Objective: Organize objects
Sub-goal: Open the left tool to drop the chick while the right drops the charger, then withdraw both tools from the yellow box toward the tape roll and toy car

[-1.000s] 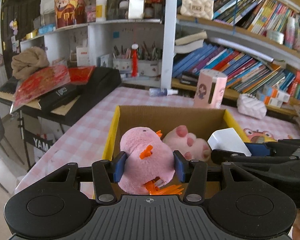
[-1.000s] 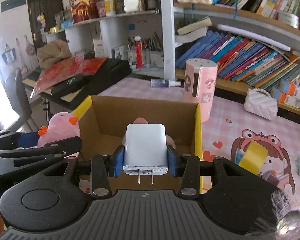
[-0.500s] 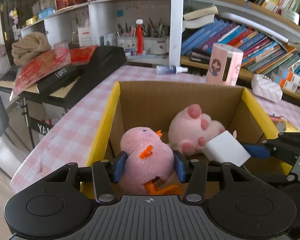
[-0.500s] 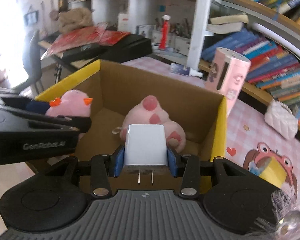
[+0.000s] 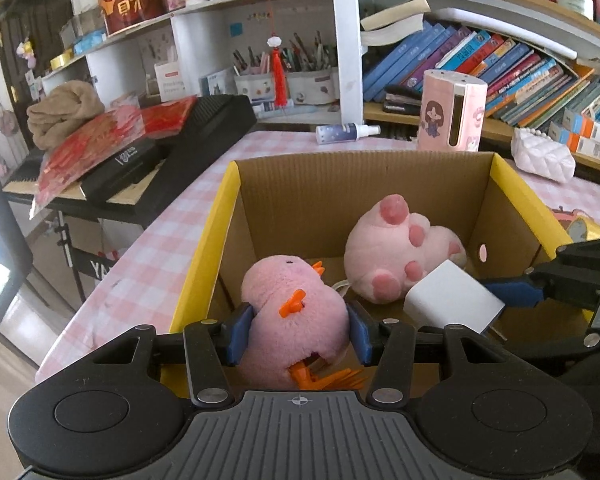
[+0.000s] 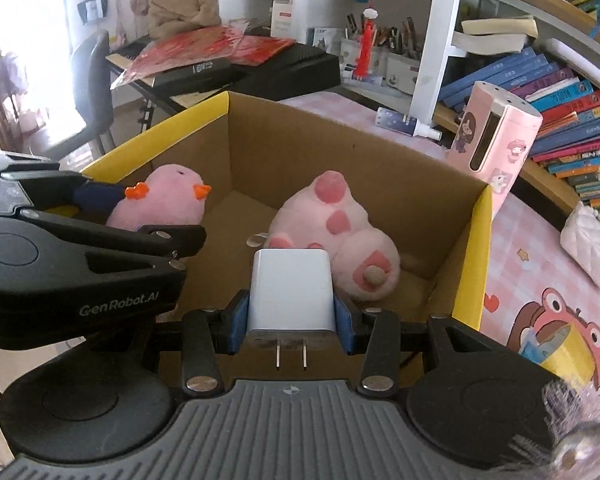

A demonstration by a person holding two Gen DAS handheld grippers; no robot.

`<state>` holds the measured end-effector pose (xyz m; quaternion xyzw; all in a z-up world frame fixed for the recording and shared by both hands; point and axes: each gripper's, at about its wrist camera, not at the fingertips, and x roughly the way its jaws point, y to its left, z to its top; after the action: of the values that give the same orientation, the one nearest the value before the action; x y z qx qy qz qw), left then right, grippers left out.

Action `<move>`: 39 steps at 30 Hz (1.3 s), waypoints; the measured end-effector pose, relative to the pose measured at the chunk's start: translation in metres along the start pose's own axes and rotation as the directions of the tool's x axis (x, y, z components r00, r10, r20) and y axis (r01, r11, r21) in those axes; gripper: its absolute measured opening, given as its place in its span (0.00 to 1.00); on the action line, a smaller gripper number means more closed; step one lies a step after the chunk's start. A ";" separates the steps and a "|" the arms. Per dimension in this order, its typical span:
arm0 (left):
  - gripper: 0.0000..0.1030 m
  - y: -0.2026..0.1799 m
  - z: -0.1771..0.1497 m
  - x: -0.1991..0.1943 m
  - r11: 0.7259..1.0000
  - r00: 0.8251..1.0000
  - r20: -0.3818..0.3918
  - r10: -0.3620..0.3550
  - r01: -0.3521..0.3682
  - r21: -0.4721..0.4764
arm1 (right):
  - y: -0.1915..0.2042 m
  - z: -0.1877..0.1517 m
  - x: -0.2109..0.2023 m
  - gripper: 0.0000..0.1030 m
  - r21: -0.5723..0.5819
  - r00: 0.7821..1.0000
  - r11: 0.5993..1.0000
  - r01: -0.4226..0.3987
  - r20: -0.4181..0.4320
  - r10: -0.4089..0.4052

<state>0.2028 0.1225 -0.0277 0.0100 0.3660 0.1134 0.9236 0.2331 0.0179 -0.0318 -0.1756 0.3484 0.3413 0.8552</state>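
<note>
The left gripper (image 5: 298, 334) clamped a pink plush chick (image 5: 294, 316) and the right gripper (image 6: 290, 318) a white charger (image 6: 291, 296), both inside the cardboard box (image 5: 340, 184), a pink plush paw (image 5: 400, 260) just ahead.

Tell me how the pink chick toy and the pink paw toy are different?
The chick toy has an orange beak and feet; the paw toy has darker pink pads. The chick toy is squeezed in the left gripper; the paw toy lies loose on the box floor. Both are pink and fluffy.

Pink checked table (image 5: 172, 240), crowded bookshelves (image 5: 500, 60), black keyboard (image 6: 260, 68), bright window light
</note>
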 end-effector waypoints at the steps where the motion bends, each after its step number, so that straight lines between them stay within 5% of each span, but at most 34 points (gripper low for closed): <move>1: 0.48 0.000 -0.001 0.000 1.000 1.000 0.002 0.003 -0.003 0.005 | 0.000 0.000 0.000 0.40 0.000 1.000 1.000 0.002 0.000 -0.002; 7: 0.51 0.003 -0.003 -0.006 1.000 1.000 0.016 -0.002 0.003 -0.022 | 0.000 -0.001 -0.002 0.40 0.013 1.000 1.000 0.017 0.009 -0.017; 9: 0.64 0.005 -0.003 -0.012 0.999 0.999 0.036 -0.002 0.004 -0.037 | 0.001 -0.002 -0.006 0.46 0.018 0.999 0.999 0.034 0.029 -0.035; 15: 0.66 0.013 -0.005 -0.033 0.997 0.996 0.088 0.000 0.006 -0.072 | 0.005 -0.006 -0.023 0.49 0.056 0.994 0.996 0.063 0.087 -0.068; 29: 0.75 0.028 -0.028 -0.095 0.995 0.980 0.196 0.031 -0.012 -0.094 | 0.020 -0.027 -0.089 0.62 0.150 0.945 0.968 0.202 0.231 -0.233; 39: 0.80 0.033 -0.063 -0.124 0.997 0.984 0.180 -0.011 0.024 -0.074 | 0.041 -0.055 -0.115 0.71 0.266 0.933 0.930 0.255 0.186 -0.309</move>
<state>0.0662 0.1232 0.0134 -0.0182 0.2770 0.1178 0.9534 0.1180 -0.0356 0.0094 -0.0811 0.2587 0.1875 0.9441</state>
